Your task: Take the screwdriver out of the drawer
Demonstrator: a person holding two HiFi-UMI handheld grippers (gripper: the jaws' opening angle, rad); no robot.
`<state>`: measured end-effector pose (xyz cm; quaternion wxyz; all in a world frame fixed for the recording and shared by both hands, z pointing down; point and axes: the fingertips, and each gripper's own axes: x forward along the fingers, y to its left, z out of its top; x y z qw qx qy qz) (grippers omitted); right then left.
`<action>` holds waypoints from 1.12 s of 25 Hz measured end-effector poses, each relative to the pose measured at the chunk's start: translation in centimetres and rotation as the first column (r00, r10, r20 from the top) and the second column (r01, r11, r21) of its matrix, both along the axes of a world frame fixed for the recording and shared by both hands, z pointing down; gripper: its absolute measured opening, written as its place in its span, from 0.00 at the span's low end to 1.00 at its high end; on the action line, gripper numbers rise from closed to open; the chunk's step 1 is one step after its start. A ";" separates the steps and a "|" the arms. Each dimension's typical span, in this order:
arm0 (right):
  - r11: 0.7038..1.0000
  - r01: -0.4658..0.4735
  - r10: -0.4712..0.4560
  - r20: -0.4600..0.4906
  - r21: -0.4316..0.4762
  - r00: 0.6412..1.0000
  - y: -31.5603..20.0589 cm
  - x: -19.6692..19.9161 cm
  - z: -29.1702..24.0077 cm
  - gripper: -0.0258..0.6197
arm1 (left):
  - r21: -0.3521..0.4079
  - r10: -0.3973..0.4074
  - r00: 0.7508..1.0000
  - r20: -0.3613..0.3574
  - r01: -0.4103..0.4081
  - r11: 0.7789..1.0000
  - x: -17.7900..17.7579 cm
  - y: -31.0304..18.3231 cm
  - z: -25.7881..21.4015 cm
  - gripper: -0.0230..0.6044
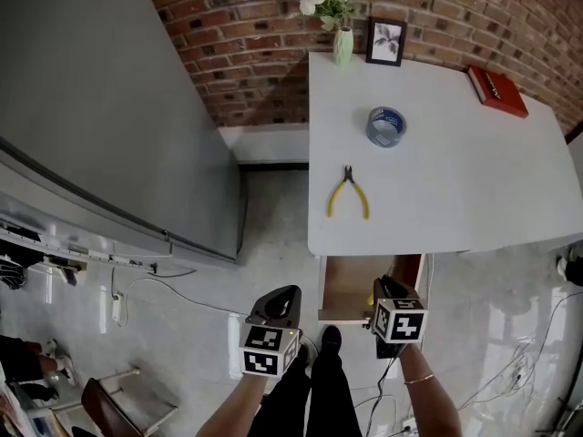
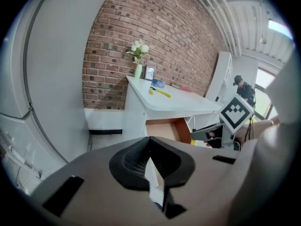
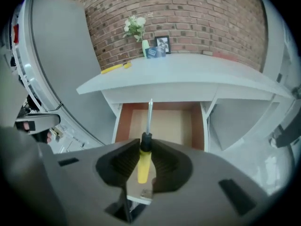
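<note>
A person's 2 hand-held grippers hang in front of a white table, seen from above, with the person's dark trouser legs on the pale floor below them. The left gripper is clenched, its jaws pressed together with nothing between them, and it hangs over the floor just left of the open drawer. The right gripper is grasping the screwdriver by its yellow handle. The black collar and the steel shaft stick out forward past the jaws, over the drawer's bare brown bottom, with the tip pointing toward the drawer's back under the tabletop edge. The head view places this gripper at the drawer's front right corner.

On the tabletop beyond, yellow-handled pliers lie near the front left, well apart from a roll of blue tape farther back. A red book rests toward the far right edge. At the back, a pale green vase of white flowers stands just beside a small framed picture, both against the red brick wall. A large grey panel fills the left.
</note>
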<state>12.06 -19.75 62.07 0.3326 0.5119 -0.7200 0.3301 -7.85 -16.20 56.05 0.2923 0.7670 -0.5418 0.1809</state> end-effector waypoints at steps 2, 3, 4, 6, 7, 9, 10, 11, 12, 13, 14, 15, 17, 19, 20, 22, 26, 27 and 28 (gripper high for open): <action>1.000 -0.007 0.006 0.014 0.024 1.000 0.2 -0.1 -1.8 0.16 | 0.012 0.015 1.000 0.004 -0.015 1.000 0.0 -0.1 -0.8 0.03; 0.999 -0.012 0.011 0.021 0.036 1.000 0.4 -0.1 -2.6 0.16 | 0.019 0.023 1.000 0.006 -0.023 1.000 0.0 -0.2 -1.2 0.02; 0.999 -0.018 0.016 0.029 0.048 0.999 0.5 -0.2 -3.4 0.16 | 0.026 0.031 0.999 0.008 -0.032 0.999 0.1 -0.2 -1.6 0.03; 0.997 -0.026 0.023 0.042 0.074 0.999 0.9 -0.4 -5.1 0.16 | 0.037 0.045 0.999 0.010 -0.045 0.998 0.1 -0.3 -2.4 0.02; 0.996 -0.029 0.025 0.048 0.087 0.999 1.1 -0.5 -6.0 0.16 | 0.043 0.051 0.999 0.011 -0.051 0.998 0.1 -0.3 -2.8 0.02; 0.993 -0.037 0.030 0.061 0.113 0.998 1.4 -0.8 -7.6 0.16 | 0.056 0.066 0.998 0.015 -0.066 0.996 0.2 -0.4 -3.7 0.03; 0.991 -0.042 0.033 0.067 0.125 0.997 1.5 -0.8 -8.4 0.16 | 0.062 0.073 0.997 0.017 -0.074 0.995 0.4 -0.5 -4.1 0.02; 0.990 -0.045 0.035 0.073 0.134 0.997 1.7 -0.9 -9.1 0.16 | 0.068 0.079 0.997 0.017 -0.080 0.994 0.5 -0.6 -4.6 0.02; 0.989 -0.046 0.035 0.078 0.143 0.996 1.9 -0.9 -9.8 0.16 | 0.073 0.083 0.996 0.016 -0.084 0.994 0.6 -0.6 -5.0 0.02; 0.987 -0.048 0.035 0.083 0.153 0.996 2.1 -1.0 -10.5 0.16 | 0.079 0.087 0.996 0.017 -0.088 0.993 0.7 -0.5 -5.4 0.02; 0.985 -0.050 0.036 0.089 0.163 0.995 2.3 -1.0 -11.1 0.16 | 0.085 0.090 0.996 0.018 -0.091 0.992 0.8 -0.5 -5.7 0.03; 0.983 -0.054 0.038 0.094 0.174 0.995 2.5 -0.9 -11.7 0.16 | 0.092 0.094 0.995 0.019 -0.095 0.991 0.8 -0.4 -6.1 0.03; 0.979 -0.064 0.044 0.104 0.195 0.994 2.9 -0.7 -13.1 0.16 | 0.108 0.098 0.995 0.020 -0.100 0.989 0.9 -0.4 -7.1 0.02; 0.973 -0.075 0.051 0.115 0.218 0.992 3.3 -0.4 -14.6 0.16 | 0.125 0.101 0.995 0.021 -0.103 0.987 1.0 -0.4 -8.1 0.02; 0.970 -0.081 0.054 0.121 0.230 0.991 3.6 -0.2 -15.3 0.16 | 0.133 0.103 0.994 0.021 -0.105 0.986 1.1 -0.4 -8.6 0.03; 0.963 -0.094 0.061 0.136 0.253 0.989 4.1 0.0 -16.8 0.16 | 0.147 0.108 0.994 0.021 -0.110 0.983 1.1 -0.2 -9.6 0.02; 0.949 -0.108 0.063 0.156 0.297 0.986 5.0 0.4 -19.4 0.16 | 0.180 0.115 0.993 0.020 -0.116 0.977 1.3 0.2 -11.6 0.02; 0.945 -0.110 0.063 0.158 0.309 0.985 5.3 0.5 -20.0 0.16 | 0.188 0.116 0.993 0.020 -0.117 0.975 1.4 0.4 -11.9 0.03; 0.941 -0.112 0.063 0.160 0.319 0.985 5.5 0.6 -20.5 0.16 | 0.196 0.117 0.993 0.021 -0.118 0.973 1.5 0.5 -12.3 0.02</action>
